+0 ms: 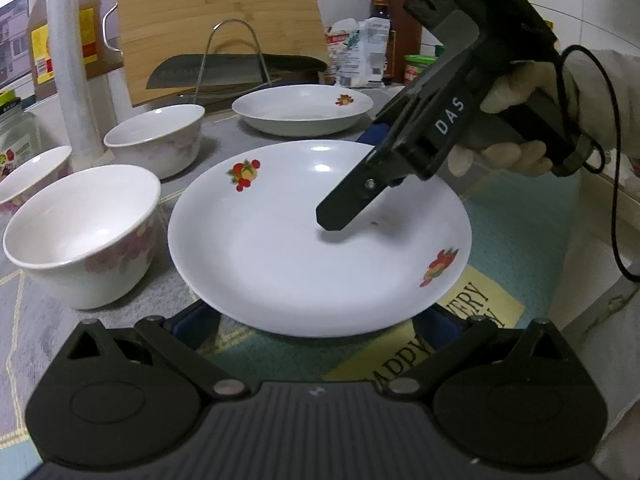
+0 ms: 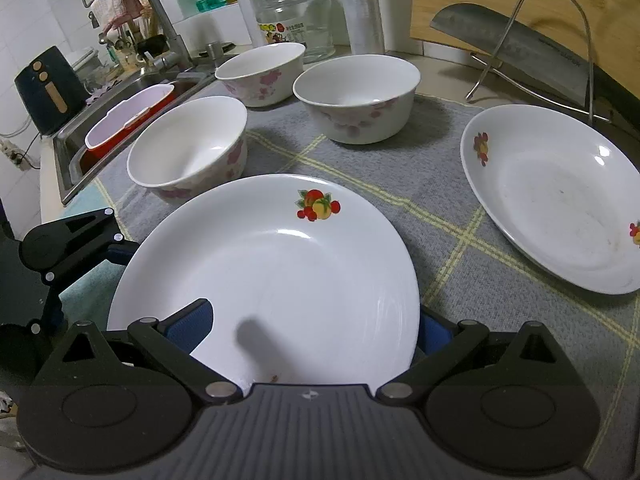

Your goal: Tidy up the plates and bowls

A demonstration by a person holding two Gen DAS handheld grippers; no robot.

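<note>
A white plate with fruit decals [image 1: 280, 248] [image 2: 280, 264] lies on the grey checked mat [image 2: 400, 168]. My right gripper [image 2: 312, 328] [image 1: 352, 184] stands open astride its rim, one finger over the plate and the other under it. My left gripper [image 1: 318, 324] [image 2: 120, 248] is open at the opposite rim, and the plate hides its fingertips. A second matching plate [image 1: 302, 110] [image 2: 560, 200] sits farther back. Three white bowls with pink flowers [image 2: 188, 148] [image 2: 356, 96] [image 2: 260, 72] stand apart beside the plates.
A wooden cutting board [image 1: 216, 20] and a cleaver [image 2: 520, 52] lean on a wire rack behind the mat. The sink [image 2: 68, 148] with a red tub [image 2: 128, 120] is at the left. A glass jar [image 2: 296, 20], a film roll [image 1: 72, 80] and bottles line the back.
</note>
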